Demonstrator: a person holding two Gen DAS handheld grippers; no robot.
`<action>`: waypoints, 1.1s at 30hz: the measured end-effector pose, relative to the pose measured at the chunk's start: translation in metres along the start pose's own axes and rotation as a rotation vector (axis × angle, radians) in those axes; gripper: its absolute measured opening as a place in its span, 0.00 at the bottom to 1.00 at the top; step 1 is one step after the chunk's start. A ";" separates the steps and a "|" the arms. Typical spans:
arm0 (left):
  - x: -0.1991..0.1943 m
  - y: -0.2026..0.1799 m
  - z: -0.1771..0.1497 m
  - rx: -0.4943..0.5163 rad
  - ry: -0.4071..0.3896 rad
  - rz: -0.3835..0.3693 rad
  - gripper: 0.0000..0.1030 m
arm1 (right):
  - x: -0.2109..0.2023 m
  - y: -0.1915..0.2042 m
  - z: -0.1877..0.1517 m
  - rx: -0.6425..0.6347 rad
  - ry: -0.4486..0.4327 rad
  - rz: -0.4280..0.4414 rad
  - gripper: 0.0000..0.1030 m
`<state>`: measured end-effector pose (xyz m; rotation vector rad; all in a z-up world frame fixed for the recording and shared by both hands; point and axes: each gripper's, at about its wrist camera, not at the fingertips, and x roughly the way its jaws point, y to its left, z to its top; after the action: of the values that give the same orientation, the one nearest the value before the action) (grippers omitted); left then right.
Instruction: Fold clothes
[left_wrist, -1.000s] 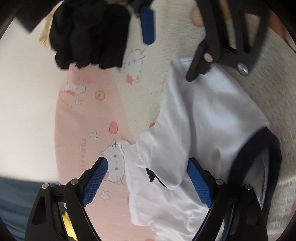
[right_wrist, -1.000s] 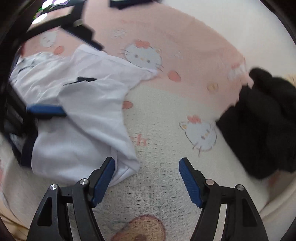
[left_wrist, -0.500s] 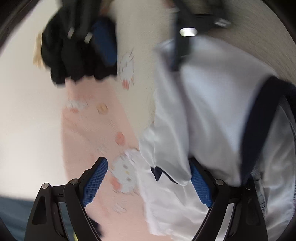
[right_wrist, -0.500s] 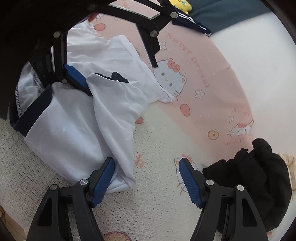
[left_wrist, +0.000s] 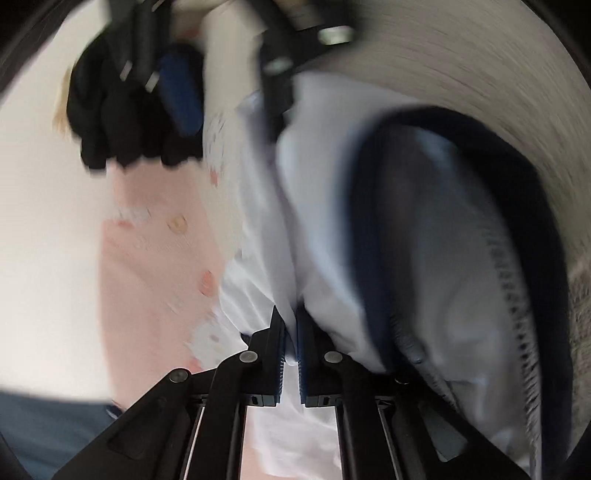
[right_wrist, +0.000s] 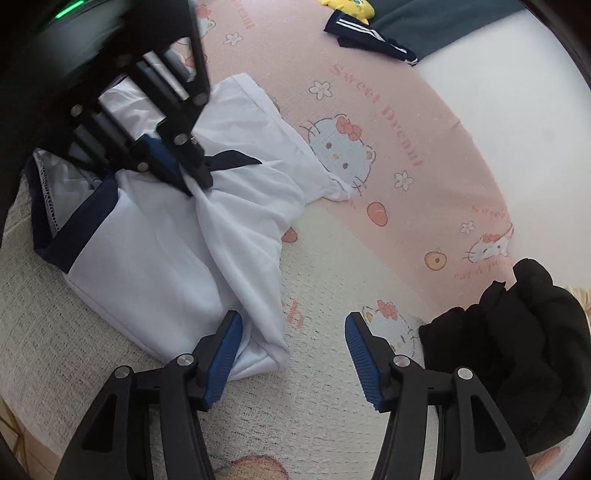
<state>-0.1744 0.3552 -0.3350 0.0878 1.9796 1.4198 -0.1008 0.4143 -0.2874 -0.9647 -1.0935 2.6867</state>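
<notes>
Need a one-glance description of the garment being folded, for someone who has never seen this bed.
On the pink-and-cream cartoon-cat blanket, look at the cream side opposite the black clothes pile. The white garment lies there, crumpled, with the left gripper pinching a fold of it. It is the only white piece, and its dark navy waistband sets it apart.
</notes>
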 end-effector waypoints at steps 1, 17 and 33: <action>0.000 0.008 0.000 -0.049 0.012 -0.038 0.03 | -0.001 0.000 0.000 -0.014 0.000 -0.009 0.60; -0.006 0.043 -0.008 -0.267 0.070 -0.072 0.06 | 0.007 0.038 0.015 -0.265 0.053 0.016 0.08; -0.023 0.017 -0.013 -0.280 0.128 -0.122 0.06 | -0.010 0.041 0.015 -0.320 0.122 0.045 0.08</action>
<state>-0.1701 0.3417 -0.3075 -0.2501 1.8312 1.6396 -0.0954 0.3715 -0.3006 -1.1940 -1.5206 2.4922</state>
